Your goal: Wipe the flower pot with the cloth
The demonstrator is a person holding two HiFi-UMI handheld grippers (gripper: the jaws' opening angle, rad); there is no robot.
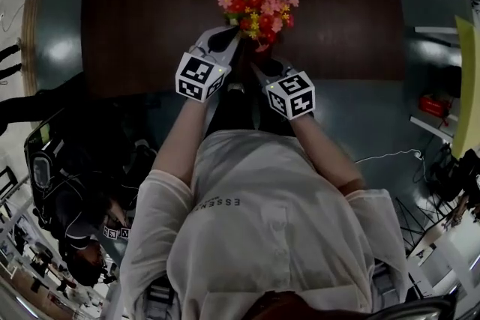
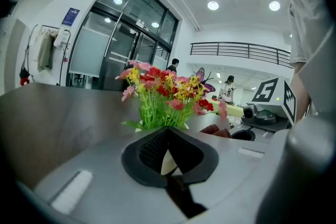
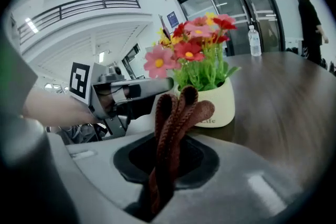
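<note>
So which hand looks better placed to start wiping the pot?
Right. The right tool is shut on the brown cloth, just in front of the cream flower pot. The left tool is shut with no cloth.

This looks like the lobby of a large office or institute building. Tall glass doors [image 2: 126,39] in dark frames stand at the far left. A railed balcony [image 2: 239,52] runs along the white upper floor under round ceiling lights [image 2: 212,6]. A long dark wooden table [image 1: 150,11] stands on a glossy floor [image 1: 60,49]. A person [image 2: 229,86] stands far off, and a white cable [image 1: 382,156] trails near shelves [image 1: 431,127] at the right.
</note>
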